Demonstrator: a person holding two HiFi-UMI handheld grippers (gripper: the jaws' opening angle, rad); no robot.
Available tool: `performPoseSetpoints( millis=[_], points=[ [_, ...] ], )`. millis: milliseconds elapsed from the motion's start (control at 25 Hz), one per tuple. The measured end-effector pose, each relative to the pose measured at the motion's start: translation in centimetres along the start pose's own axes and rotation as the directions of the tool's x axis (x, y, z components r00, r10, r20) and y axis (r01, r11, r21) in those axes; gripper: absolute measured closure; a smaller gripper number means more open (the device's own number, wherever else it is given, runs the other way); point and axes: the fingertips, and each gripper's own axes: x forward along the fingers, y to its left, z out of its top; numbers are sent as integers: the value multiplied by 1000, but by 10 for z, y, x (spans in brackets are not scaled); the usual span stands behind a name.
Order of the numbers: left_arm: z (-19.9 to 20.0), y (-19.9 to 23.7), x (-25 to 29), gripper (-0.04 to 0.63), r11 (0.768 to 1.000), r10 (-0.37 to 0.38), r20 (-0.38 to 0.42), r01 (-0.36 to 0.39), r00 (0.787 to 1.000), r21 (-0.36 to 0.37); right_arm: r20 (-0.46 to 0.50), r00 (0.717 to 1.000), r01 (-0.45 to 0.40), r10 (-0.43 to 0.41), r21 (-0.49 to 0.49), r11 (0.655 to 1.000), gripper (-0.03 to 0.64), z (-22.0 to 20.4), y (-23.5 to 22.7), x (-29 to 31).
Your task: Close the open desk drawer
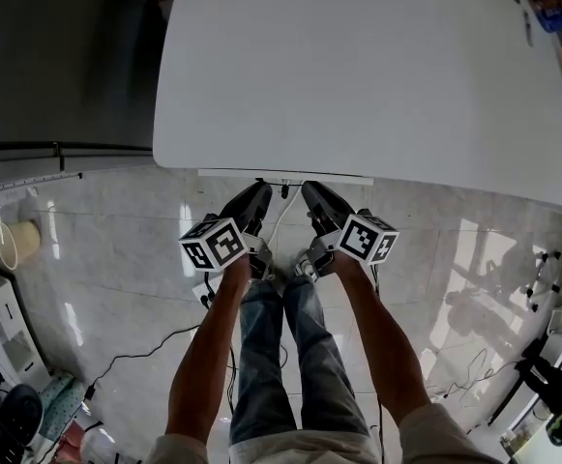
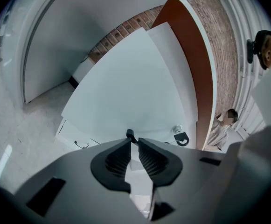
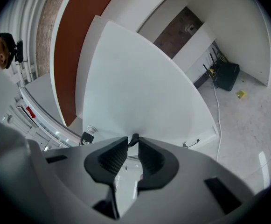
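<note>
Desk drawer shows in the head view as a thin white strip jutting from under the near edge of the white bench. Its long axis runs left to right and its front faces the person. Pointing at its middle, equally near, are the left tongs and right tongs; contact is unclear. Left gripper view: pads narrowly apart, nothing clamped. Right gripper view: the same narrow gap, bench straight ahead.

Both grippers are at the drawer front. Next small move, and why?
Probably push both forward together, level. In the head view the left gripper and right gripper tips sit at the drawer front, a thin strip past the desk edge. Jaws stand narrowly apart with nothing clearly pinched.
</note>
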Motion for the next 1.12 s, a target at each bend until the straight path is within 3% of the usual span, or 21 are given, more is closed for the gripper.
performPoseSetpoints(
  millis=[520,680,920,1120],
  points=[
    [56,-2,52,538,996,33,-23,-31,999,86,63,998,8,-8,2,1000,534,61,-4,45],
    [53,2,55,538,994,45,-48,-40,998,101,50,999,8,-7,-36,999,528,61,-3,49],
    [54,2,53,548,995,31,-25,-28,999,100,84,996,3,-2,-13,1000,528,61,-3,47],
    [34,3,40,548,993,52,-53,-46,997,107,78,997,15,-15,0,1000,540,44,4,37]
  ],
)
